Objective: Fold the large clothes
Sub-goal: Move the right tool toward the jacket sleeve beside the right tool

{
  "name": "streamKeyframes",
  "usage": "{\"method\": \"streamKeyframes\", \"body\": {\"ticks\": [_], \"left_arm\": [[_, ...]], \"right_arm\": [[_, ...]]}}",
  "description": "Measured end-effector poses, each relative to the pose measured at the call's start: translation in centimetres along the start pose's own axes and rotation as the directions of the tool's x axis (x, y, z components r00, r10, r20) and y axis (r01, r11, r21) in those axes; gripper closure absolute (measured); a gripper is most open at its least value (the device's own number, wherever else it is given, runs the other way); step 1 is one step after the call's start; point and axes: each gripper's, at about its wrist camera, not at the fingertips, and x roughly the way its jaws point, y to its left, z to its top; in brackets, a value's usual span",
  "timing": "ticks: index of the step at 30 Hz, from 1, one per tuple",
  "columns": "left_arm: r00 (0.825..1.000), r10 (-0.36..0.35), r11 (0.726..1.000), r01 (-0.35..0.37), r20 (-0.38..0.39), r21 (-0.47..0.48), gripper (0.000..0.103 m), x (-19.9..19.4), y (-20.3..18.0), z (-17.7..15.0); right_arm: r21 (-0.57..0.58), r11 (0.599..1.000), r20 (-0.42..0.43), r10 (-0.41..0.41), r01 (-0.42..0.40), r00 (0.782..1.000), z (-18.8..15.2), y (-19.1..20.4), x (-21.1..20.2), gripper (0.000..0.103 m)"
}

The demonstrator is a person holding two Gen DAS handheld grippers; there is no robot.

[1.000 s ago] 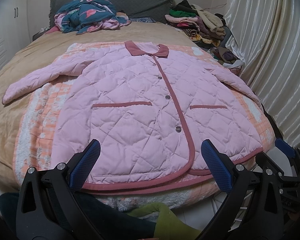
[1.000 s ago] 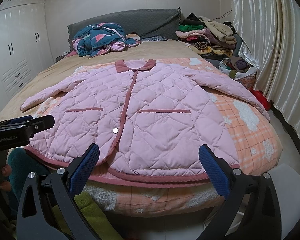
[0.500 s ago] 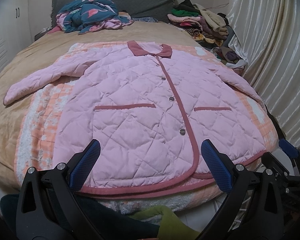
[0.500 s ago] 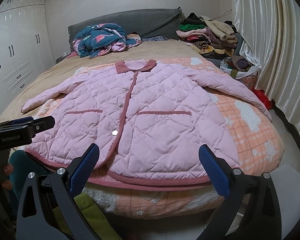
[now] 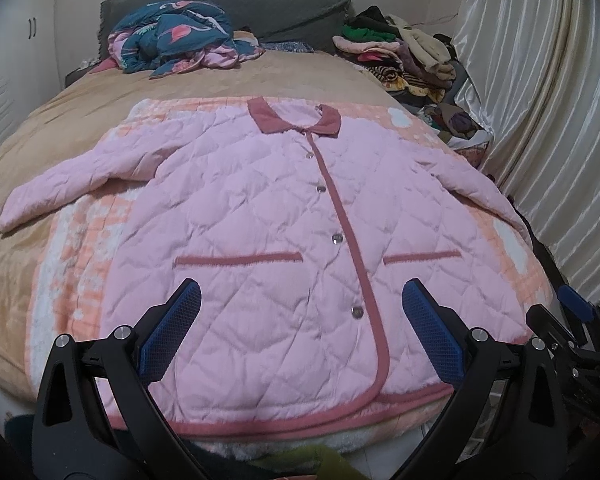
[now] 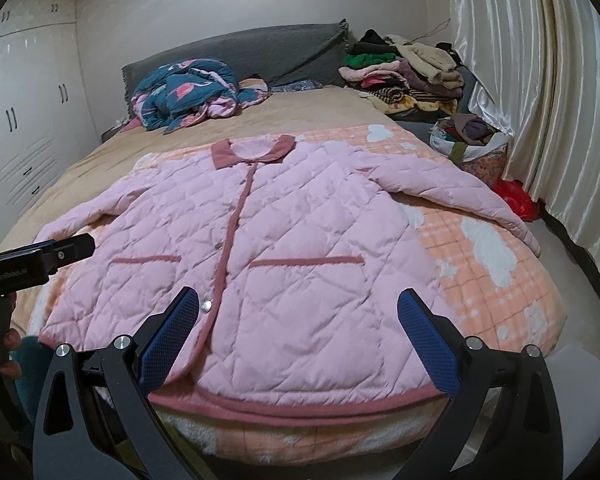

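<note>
Pink quilted jacket with dusty-rose trim and collar [image 5: 260,240] lies flat, front up and buttoned, sleeves spread, on an orange-and-white checked fleece blanket [image 6: 496,280] over the tan bed [image 5: 32,152]. Left gripper [image 5: 300,332] hangs above the hem, blue-padded jaws spread wide, holding nothing. Right gripper [image 6: 298,332] is the same: wide open, empty, near the hem. Folded clothes pile [image 6: 404,76] sits by the headboard.

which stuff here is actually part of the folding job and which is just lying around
Part of the job:
pink quilted jacket, spread flat
left gripper, open
right gripper, open

Lying about:
blue patterned bundle
clothes pile
basket of clothes
red bag
</note>
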Motion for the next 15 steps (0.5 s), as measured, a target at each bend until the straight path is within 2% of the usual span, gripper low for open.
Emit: {"method": "streamKeyframes", "body": {"ticks": [15], "left_arm": [[0.999, -0.032, 0.999, 0.032, -0.012, 0.018, 0.009, 5.2, -2.2, 5.4]], "right_arm": [[0.124, 0.992, -0.034, -0.011, 0.015, 0.999, 4.0, -4.5, 5.1, 0.004]]}}
